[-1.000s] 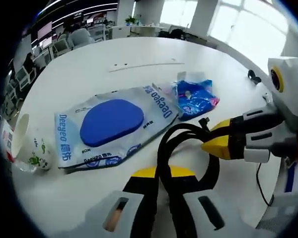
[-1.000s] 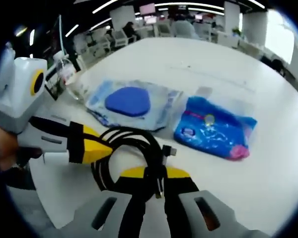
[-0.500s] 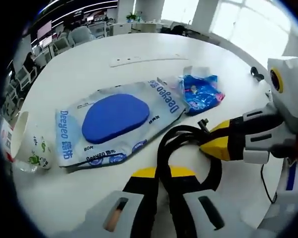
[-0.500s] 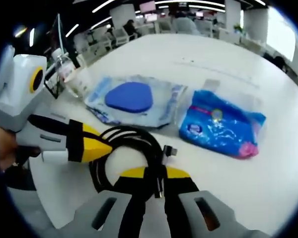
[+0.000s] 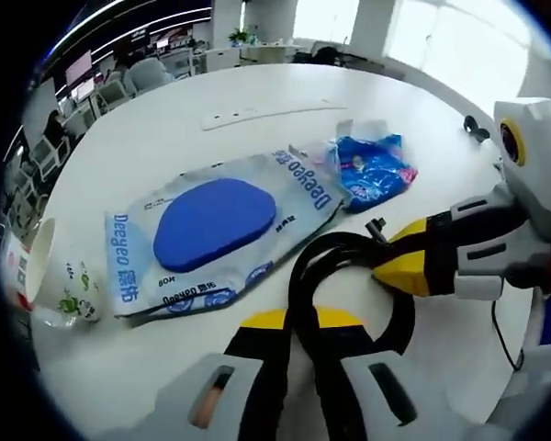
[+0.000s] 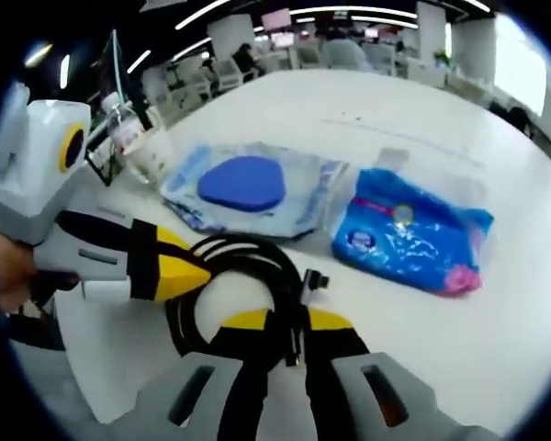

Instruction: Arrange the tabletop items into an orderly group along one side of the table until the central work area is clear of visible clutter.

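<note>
A coiled black cable is held just over the white table between both grippers. My left gripper is shut on the near part of the coil. It enters the right gripper view from the left, left gripper at the coil's left side. My right gripper is shut on the coil too, and in the left gripper view the right gripper pinches its right side. Beyond lie a Deeyeo wipes pack with a blue lid and a blue snack packet.
A paper cup lies on its side by the table's left edge. A clear cup stands near the wipes pack. A white strip lies farther back, and a small black item sits at the far right. Office chairs stand beyond the table.
Both views have shifted slightly with the hands. The cable stays held by both grippers, and the packs and cup have not moved on the table.
</note>
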Demonstrator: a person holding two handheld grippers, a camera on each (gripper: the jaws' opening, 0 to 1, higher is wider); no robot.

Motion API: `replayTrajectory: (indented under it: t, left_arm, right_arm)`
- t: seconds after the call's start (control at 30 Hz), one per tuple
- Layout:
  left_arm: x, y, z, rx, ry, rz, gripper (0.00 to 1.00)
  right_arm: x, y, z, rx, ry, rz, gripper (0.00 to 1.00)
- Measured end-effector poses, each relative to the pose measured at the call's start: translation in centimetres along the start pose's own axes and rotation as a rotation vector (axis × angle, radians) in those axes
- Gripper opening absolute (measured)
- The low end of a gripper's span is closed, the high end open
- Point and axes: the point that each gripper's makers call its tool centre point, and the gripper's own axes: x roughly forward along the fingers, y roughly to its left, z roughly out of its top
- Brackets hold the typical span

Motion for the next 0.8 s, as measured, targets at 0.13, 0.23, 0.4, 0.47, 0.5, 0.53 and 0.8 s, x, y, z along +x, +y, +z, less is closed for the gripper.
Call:
replayTrajectory:
  t: [0.13,0.23,0.4,0.47,0.5,0.53,0.8]
  left_arm:
    - [-0.01,0.04,-0.03,0.002,0.002,0.009,0.08]
    - [-0.04,0.08,-0.08,-0.007,0.005,0.012,0.09]
    - [0.05,-0.19,-0.34,-0.026,0.033,-0.006,0.16]
    - [0.21,-0.44,0.29,-0.004,-0.004,-0.017,0.20]
    - [-0.08,-0.68,-0.57,-0.011,0.032,-0.016,0.20]
    - [-0.01,-0.72,-0.60,-0.009,0.034,-0.017,0.21]
    - [-0.12,-0.45,-0.28,-0.014,0.027,-0.013,0.21]
  right_arm:
    - [0.00,0.18,-0.09,-0.033,-0.002,-0.002,0.12]
    - [0.02,0.22,-0.07,-0.050,-0.019,0.004,0.13]
    - [0.05,0.21,0.02,-0.046,-0.024,0.017,0.13]
    - [0.04,0.36,0.03,-0.048,-0.018,0.024,0.14]
    - [0.07,0.49,0.06,-0.053,-0.019,0.032,0.16]
    - [0.12,0.72,0.11,-0.062,-0.022,0.046,0.18]
    - [-0.01,0.78,0.00,-0.078,-0.009,0.047,0.22]
